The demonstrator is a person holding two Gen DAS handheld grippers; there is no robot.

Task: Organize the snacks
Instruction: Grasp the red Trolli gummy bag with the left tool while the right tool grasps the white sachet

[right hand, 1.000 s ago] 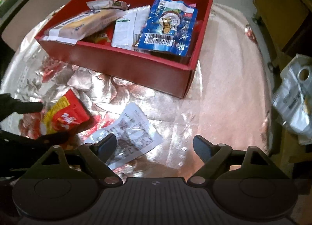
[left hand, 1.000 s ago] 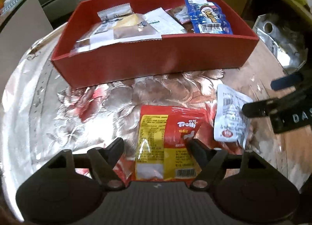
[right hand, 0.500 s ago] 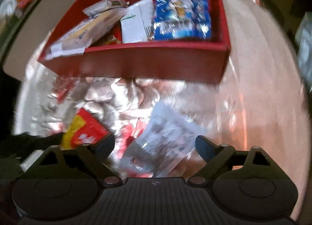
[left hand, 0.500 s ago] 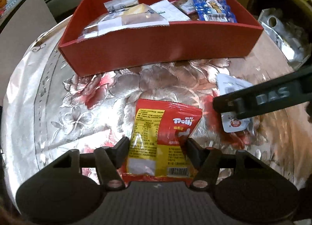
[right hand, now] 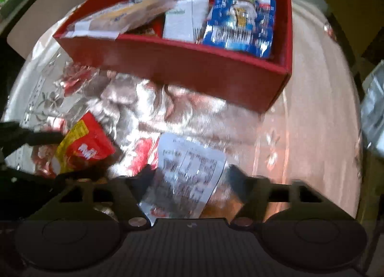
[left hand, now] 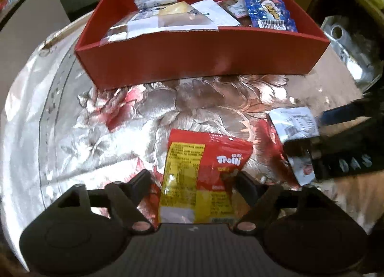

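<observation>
A red and yellow Trolli packet (left hand: 204, 176) lies on the floral tablecloth between the fingers of my left gripper (left hand: 193, 178), which is open around it. It also shows in the right wrist view (right hand: 84, 145). A white packet with black print (right hand: 189, 171) lies between the fingers of my right gripper (right hand: 189, 176), which is open around it. The same white packet (left hand: 295, 128) and the right gripper (left hand: 336, 147) show at the right of the left wrist view. The red box (left hand: 204, 56) behind holds several snack packets, among them a blue one (right hand: 240, 22).
The round table carries a shiny floral cloth (left hand: 120, 118). A silver plastic bag (left hand: 348, 44) lies off the table's right edge. A beige cabinet (left hand: 31, 18) stands at the left. The right part of the table (right hand: 312, 121) is plain pink cloth.
Both grippers have moved down and forward over their packets. The left now straddles the Trolli packet, the right straddles the white packet. The right gripper's jaws have narrowed.
</observation>
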